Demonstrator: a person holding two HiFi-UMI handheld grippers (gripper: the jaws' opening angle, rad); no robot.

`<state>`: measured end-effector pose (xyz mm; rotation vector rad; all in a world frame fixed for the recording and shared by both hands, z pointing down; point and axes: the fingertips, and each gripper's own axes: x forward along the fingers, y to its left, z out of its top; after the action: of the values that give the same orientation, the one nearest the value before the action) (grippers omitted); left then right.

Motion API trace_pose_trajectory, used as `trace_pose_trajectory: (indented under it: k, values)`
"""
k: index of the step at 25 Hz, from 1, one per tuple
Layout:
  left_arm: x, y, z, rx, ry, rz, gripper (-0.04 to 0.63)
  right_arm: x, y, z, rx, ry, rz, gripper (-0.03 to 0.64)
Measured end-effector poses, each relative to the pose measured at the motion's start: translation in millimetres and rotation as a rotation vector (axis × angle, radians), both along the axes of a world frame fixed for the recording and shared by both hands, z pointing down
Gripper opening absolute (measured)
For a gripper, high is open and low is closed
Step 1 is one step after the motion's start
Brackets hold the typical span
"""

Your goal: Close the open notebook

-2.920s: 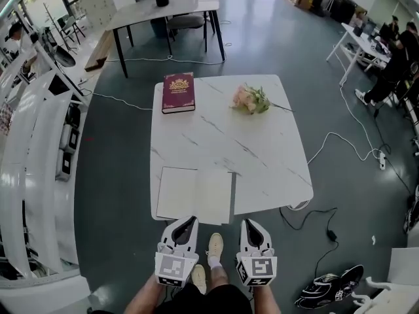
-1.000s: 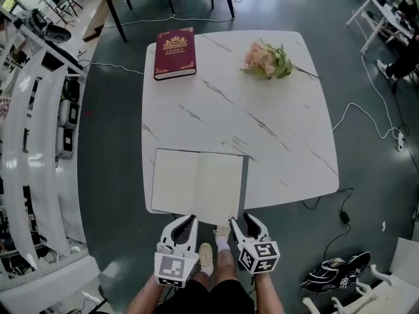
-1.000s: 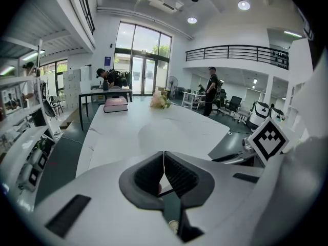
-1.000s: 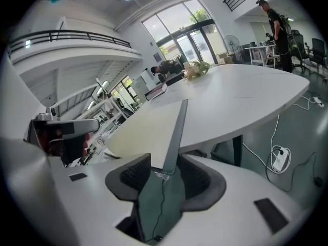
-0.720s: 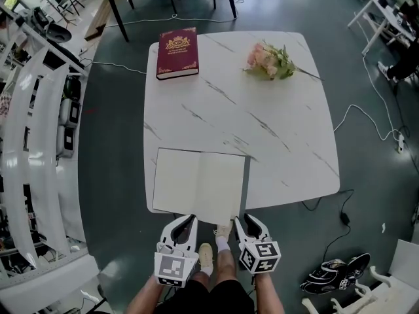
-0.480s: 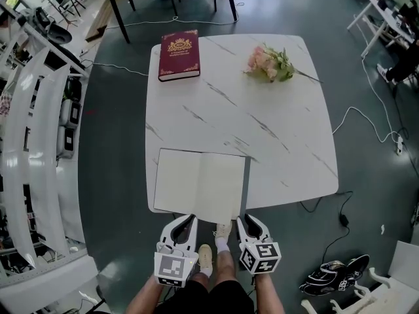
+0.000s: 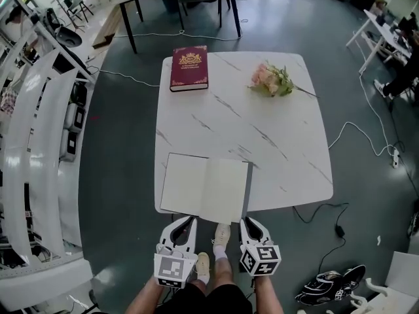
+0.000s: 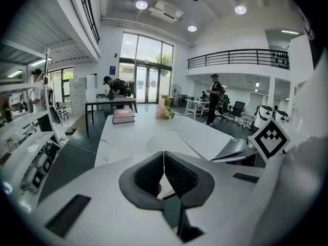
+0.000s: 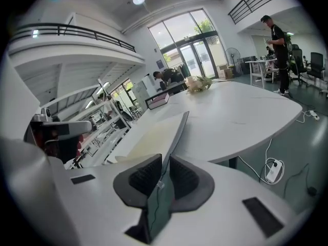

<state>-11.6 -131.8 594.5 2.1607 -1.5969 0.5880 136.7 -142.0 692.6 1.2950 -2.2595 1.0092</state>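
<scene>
Only the right gripper view shows the right gripper (image 9: 165,162), jaws just closing, pinching the notebook (image 9: 154,135) by its cover edge. Left gripper (image 8: 164,157): jaws together, empty.

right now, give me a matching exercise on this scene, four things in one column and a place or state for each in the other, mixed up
1 red book
2 pink flowers
3 notebook
4 left hand-held gripper

a open, at the near edge of the table
b jaws together, nothing held
c far left corner of the table
d far right part of the table

Pairs: 1-c, 2-d, 3-a, 4-b
</scene>
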Motion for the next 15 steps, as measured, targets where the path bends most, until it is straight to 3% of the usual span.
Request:
trace_pose_trajectory:
  k: [15]
  values:
    - [-28.4,28.7,-56.5,0.089,0.007,-0.072,0.025,-36.8,8.6,-71.3,0.12,-0.02,-0.072,0.054]
